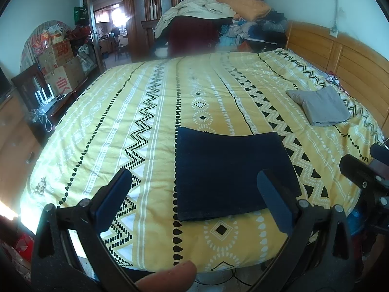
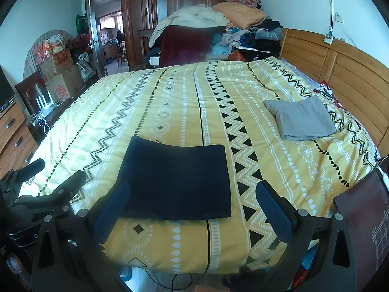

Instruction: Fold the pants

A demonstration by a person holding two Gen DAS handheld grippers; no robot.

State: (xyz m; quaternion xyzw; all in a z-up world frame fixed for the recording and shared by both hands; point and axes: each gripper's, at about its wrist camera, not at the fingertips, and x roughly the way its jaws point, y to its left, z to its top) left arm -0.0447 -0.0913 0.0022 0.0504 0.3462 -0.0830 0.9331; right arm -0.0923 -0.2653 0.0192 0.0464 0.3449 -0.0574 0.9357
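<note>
Yellow patterned bed (image 1: 150, 112) with folded navy pants (image 1: 228, 170), part-hidden behind spread-apart, empty left gripper (image 1: 197, 204) and right gripper (image 2: 192, 209).

edges and blur

the bed (image 2: 170, 255) front drops out of sight; doorway figure (image 2: 119, 36) too small; fingertip (image 1: 167, 277) cut off.

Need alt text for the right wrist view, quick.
Folded dark navy pants lie flat on a yellow patterned bedspread, between the open right gripper fingers. A folded grey garment sits farther right, near the wooden headboard.
</note>
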